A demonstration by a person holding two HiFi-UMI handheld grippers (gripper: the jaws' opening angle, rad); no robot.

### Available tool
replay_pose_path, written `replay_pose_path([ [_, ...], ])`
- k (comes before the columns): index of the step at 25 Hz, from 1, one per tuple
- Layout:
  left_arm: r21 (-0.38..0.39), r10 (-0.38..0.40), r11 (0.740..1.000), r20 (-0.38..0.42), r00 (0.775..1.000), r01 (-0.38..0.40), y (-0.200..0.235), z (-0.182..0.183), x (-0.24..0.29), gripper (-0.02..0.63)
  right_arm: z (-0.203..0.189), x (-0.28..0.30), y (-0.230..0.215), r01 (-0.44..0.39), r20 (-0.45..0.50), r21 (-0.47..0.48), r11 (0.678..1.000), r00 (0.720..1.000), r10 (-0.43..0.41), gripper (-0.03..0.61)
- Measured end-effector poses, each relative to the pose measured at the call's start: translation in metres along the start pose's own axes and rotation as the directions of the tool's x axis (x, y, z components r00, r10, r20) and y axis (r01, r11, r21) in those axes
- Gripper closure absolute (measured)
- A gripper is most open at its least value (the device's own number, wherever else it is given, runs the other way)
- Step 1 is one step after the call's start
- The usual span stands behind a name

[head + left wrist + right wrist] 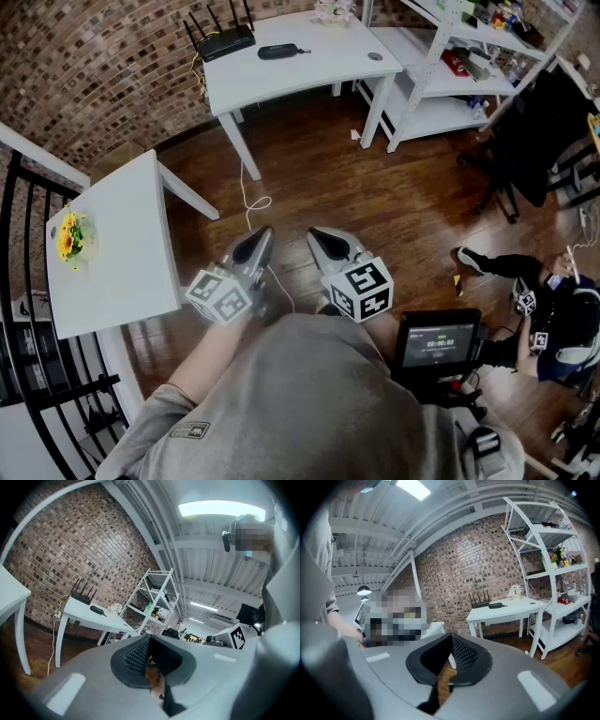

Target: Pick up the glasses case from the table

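Note:
The glasses case is a dark oblong lying on the far white table, beside a black router. It also shows small and distant in the left gripper view as the case and in the right gripper view as the case. My left gripper and right gripper hang side by side close to my body, over the wooden floor and well short of that table. Both are shut with nothing between the pads: the left gripper and the right gripper meet at their tips.
A second white table with yellow flowers stands at my left, next to a black railing. White shelving is at the far right. A white cable trails on the floor. A person sits low at right.

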State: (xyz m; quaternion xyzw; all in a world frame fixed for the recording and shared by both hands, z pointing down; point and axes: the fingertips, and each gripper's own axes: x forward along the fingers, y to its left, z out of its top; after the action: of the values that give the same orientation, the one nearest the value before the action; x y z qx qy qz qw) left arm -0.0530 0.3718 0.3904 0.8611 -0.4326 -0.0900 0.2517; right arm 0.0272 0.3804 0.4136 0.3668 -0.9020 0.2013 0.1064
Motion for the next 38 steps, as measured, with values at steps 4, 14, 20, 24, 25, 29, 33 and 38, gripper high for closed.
replay_pose_path([
  [4,0.001,0.011,1.000,0.004,1.000,-0.011,0.004,0.003,0.038,0.614,0.014,0.009,-0.038,-0.012,-0.002,-0.009,1.000,1.000,0.012,0.566],
  [14,-0.023,0.038,0.999,-0.030,0.999,-0.039,0.059,0.020,0.112,0.614,0.041,0.066,-0.097,-0.021,-0.026,0.021,1.000,0.999,0.021,0.566],
  [20,-0.042,0.012,0.999,-0.010,1.000,-0.013,0.119,0.048,0.169,0.614,0.074,0.132,-0.139,0.002,-0.047,-0.011,1.000,0.999,-0.002,0.566],
  [24,-0.047,0.011,0.999,-0.019,1.000,-0.011,0.160,0.069,0.201,0.614,0.094,0.178,-0.163,0.012,-0.053,-0.024,1.000,0.998,-0.013,0.566],
  [25,-0.043,0.007,0.999,-0.023,1.000,-0.008,0.172,0.072,0.205,0.614,0.096,0.190,-0.164,0.019,-0.050,-0.026,0.999,0.999,-0.020,0.566],
  [29,-0.022,-0.024,0.999,-0.009,1.000,0.024,0.220,0.081,0.199,0.614,0.092,0.235,-0.156,0.049,-0.025,-0.034,0.998,0.998,-0.049,0.566],
  [33,-0.023,-0.018,1.000,-0.027,0.999,0.018,0.256,0.095,0.209,0.614,0.104,0.270,-0.161,0.063,-0.028,-0.030,0.998,0.998,-0.064,0.566],
  [38,-0.020,0.000,1.000,-0.028,1.000,0.000,0.287,0.110,0.236,0.614,0.118,0.303,-0.185,0.063,-0.036,-0.017,0.998,0.997,-0.063,0.566],
])
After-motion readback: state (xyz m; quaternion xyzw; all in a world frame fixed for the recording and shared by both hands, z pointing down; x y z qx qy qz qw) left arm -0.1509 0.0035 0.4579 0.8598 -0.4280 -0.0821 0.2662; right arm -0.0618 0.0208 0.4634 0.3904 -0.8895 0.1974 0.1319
